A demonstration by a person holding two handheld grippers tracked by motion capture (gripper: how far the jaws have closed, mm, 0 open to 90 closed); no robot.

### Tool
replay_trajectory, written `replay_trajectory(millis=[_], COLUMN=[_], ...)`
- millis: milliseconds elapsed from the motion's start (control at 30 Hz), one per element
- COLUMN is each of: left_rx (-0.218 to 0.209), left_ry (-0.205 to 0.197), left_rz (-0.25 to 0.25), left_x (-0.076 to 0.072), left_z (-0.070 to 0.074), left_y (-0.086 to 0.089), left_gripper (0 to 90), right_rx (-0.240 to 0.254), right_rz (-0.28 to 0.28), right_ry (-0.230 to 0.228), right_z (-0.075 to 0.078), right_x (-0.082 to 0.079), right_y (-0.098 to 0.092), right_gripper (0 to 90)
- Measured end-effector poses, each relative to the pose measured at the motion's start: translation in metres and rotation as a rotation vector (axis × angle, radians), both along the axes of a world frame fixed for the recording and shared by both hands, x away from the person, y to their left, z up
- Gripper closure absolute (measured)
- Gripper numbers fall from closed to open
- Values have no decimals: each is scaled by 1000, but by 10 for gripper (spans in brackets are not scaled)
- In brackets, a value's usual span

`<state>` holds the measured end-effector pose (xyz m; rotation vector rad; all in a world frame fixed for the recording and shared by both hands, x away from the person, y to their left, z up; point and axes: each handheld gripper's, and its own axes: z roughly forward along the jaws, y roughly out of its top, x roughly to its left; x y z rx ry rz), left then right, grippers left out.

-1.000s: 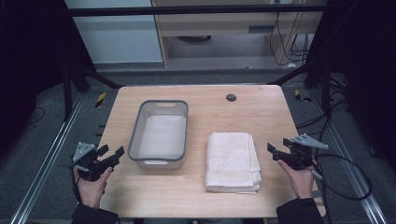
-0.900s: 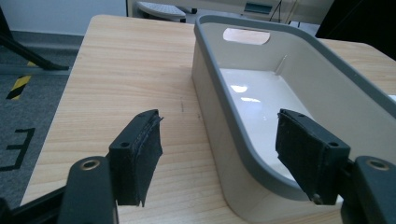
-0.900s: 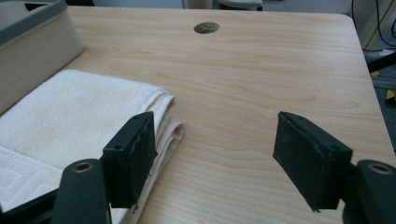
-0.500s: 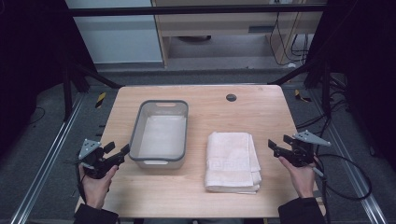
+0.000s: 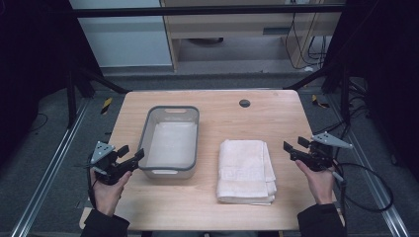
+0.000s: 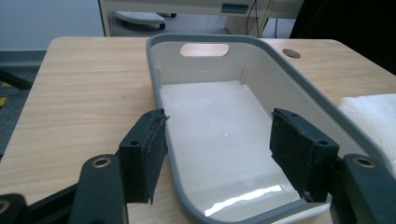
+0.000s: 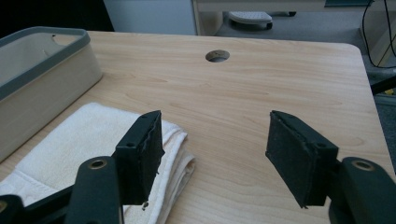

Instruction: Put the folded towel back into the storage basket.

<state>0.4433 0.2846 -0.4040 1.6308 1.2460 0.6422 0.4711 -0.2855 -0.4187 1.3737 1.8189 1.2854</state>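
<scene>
A white tub with a grey rim (image 5: 174, 108) stands left of centre on the wooden table. A folded white towel (image 5: 245, 170) lies to its right. My left gripper (image 5: 132, 151) hovers at the tub's near-left corner. In the left gripper view (image 6: 218, 116) one jaw stands outside the rim (image 6: 159, 88) and the other over the bare inside. The jaws have just been closing and press on nothing. My right gripper (image 5: 294, 144) is held right of the towel, also open and just closing, with bare table between its jaws (image 7: 215, 119). The towel's corner (image 7: 180, 140) lies by its left jaw.
A round cable hole (image 5: 244, 103) sits near the table's far edge. The tub's wall (image 7: 46, 79) shows at far left in the right gripper view. A black cable (image 5: 365, 173) trails from the right gripper off the table's right edge. Metal rails flank the table.
My left gripper has moved right and a little up, to the tub's near-left corner. Both pairs of jaws stand narrower. The right hand has hardly moved.
</scene>
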Motion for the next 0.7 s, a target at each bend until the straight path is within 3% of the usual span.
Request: replay_trajectory(millis=[700], left_rx=[15], left_ry=[-35], left_rz=[-95], left_x=[4], left_z=[19], left_y=[-51], left_gripper=[388], right_rx=[9], right_rz=[39], right_ry=[-4], right_z=[13], right_x=[10], right_y=[9], right_gripper=[403])
